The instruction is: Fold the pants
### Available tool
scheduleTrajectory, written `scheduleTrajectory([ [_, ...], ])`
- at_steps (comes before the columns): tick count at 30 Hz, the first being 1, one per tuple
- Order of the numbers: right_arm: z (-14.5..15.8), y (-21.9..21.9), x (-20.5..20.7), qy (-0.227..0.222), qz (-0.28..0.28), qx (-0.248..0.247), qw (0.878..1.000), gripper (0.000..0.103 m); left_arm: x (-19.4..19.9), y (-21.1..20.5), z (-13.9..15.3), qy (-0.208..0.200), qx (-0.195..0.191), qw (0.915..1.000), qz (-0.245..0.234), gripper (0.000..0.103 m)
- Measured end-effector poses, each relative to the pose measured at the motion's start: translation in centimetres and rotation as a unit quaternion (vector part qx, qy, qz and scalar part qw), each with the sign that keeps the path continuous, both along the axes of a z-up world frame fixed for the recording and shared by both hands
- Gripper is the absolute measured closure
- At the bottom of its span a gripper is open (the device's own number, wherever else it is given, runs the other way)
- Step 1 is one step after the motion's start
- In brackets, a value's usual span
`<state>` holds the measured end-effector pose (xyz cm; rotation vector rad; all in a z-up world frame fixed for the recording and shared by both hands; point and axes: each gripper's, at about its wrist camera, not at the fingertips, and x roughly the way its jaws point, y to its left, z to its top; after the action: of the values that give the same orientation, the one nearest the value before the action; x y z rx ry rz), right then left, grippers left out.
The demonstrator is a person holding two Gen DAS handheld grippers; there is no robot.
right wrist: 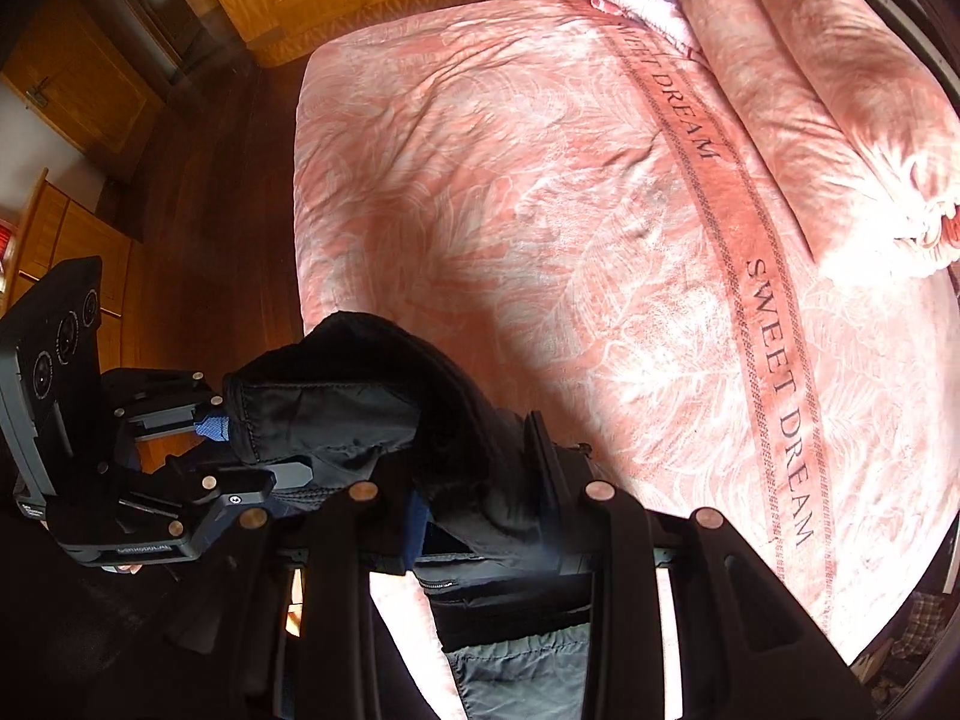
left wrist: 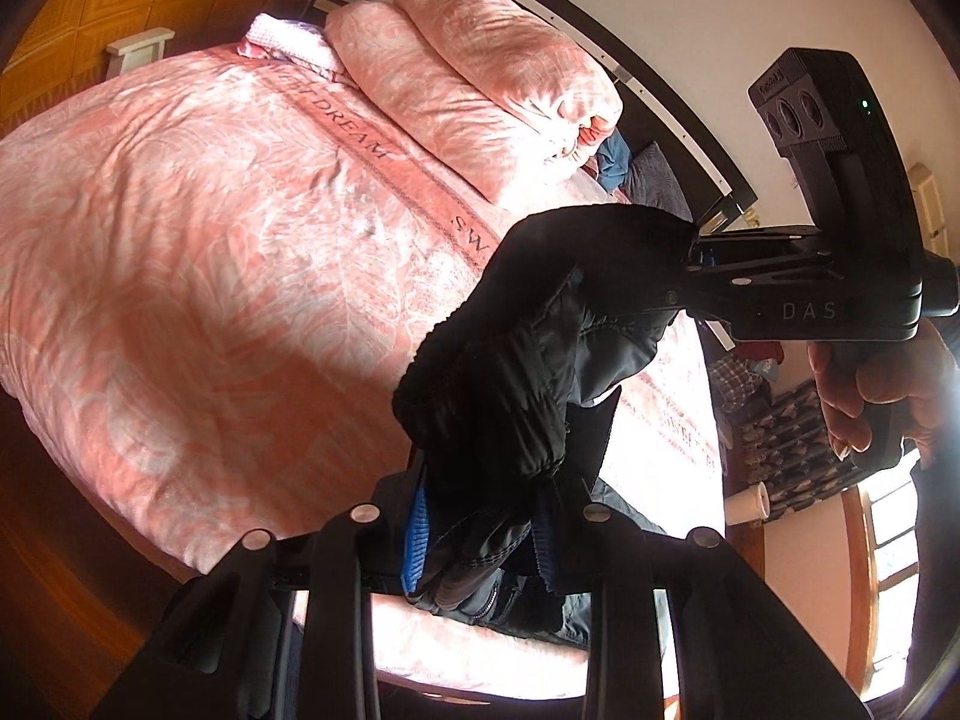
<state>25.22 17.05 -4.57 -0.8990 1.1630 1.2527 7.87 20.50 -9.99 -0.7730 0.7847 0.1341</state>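
Closest to my left camera, my own left gripper (left wrist: pixel 480 516) is pinching a bunch of the black pants (left wrist: pixel 510 372), the blue lining showing right at the fingers. Across from it my right gripper (left wrist: pixel 690 267) bites the other end of the same thick edge, its fingers clamped on the fabric; in the right wrist view that gripper (right wrist: pixel 480 510) has the cloth bunched between its fingers too. So the pants hang in the air between my two hands, above the near corner of the pink bed (right wrist: pixel 540 180), their lower part trailing out of sight. I judge this the lift-and-carry before a fold. Next I should draw my hands apart to stretch the edge, then lay the pants flat on the bedspread.
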Motion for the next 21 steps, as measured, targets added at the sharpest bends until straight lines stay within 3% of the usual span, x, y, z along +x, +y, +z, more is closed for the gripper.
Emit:
scheduleTrajectory([
  [11, 3.0, -6.9, 0.0, -0.028, -0.067, 0.033, 0.997, 0.074, 0.7, -5.3, 3.2, -0.006, 0.049, 0.9982, -0.035, 0.075],
  [21, 4.4, -11.5, -0.7, -0.056, -0.106, 0.028, 0.992, 0.074, 0.8, -9.1, 4.4, -0.018, 0.061, 0.9958, -0.066, 0.075],
])
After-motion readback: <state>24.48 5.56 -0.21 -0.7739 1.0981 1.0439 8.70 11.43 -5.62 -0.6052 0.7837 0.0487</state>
